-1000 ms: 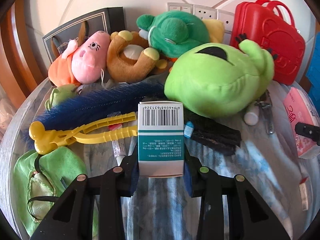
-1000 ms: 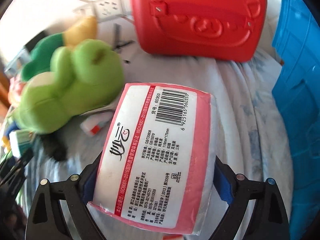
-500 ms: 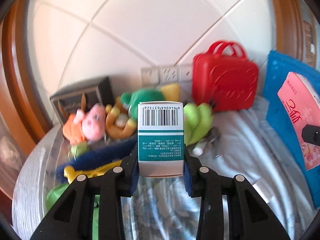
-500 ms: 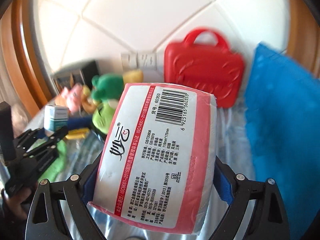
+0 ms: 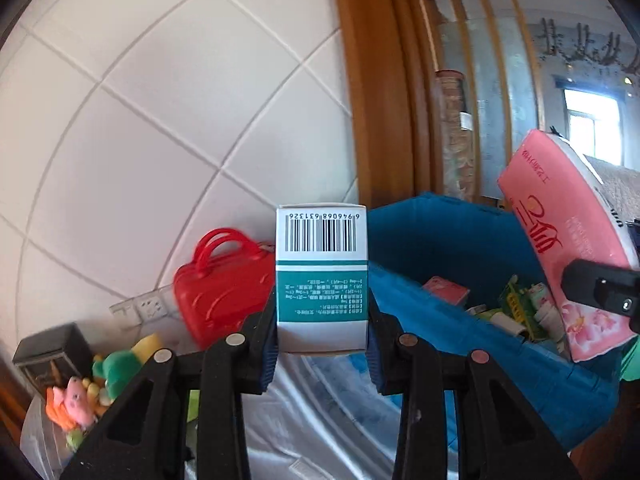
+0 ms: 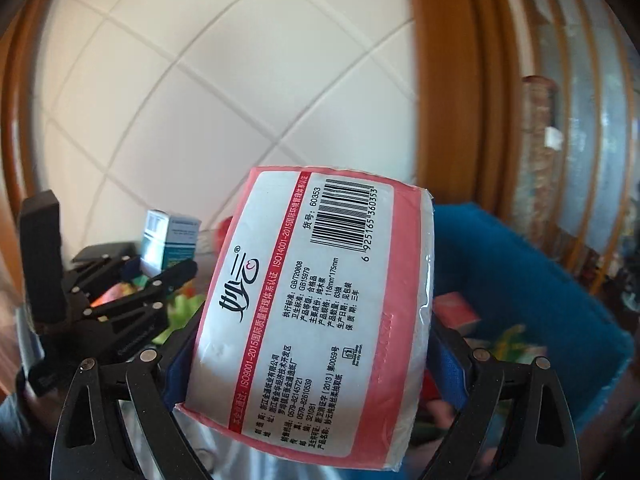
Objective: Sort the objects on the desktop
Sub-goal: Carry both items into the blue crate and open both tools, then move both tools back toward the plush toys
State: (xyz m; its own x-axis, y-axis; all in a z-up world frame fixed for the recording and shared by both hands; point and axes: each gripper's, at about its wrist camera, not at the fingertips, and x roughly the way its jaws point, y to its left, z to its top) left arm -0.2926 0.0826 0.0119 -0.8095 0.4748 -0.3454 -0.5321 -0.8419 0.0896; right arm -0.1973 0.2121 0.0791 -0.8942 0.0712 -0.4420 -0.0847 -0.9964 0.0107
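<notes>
My left gripper (image 5: 322, 354) is shut on a white and teal medicine box (image 5: 321, 276) with a barcode, held upright high above the table. My right gripper (image 6: 308, 376) is shut on a pink tissue pack (image 6: 316, 312) that fills its view. Seen from the left wrist view, the tissue pack (image 5: 568, 248) hangs over the blue bin (image 5: 460, 256), which holds several small packets. From the right wrist view, the left gripper (image 6: 160, 276) and its medicine box (image 6: 170, 240) are at the left, and the blue bin (image 6: 520, 280) lies behind the pack at the right.
A red toy suitcase (image 5: 224, 284) stands by the tiled wall with wall sockets (image 5: 144, 308) beside it. Plush toys (image 5: 96, 384) and a dark box (image 5: 48, 356) sit at the lower left on the cloth-covered table (image 5: 320, 420). A wooden door frame (image 5: 380, 80) rises behind the bin.
Both grippers have risen from the table and swung right toward the blue bin, each keeping its load. The plush toys have dropped to the lower left of the left wrist view.
</notes>
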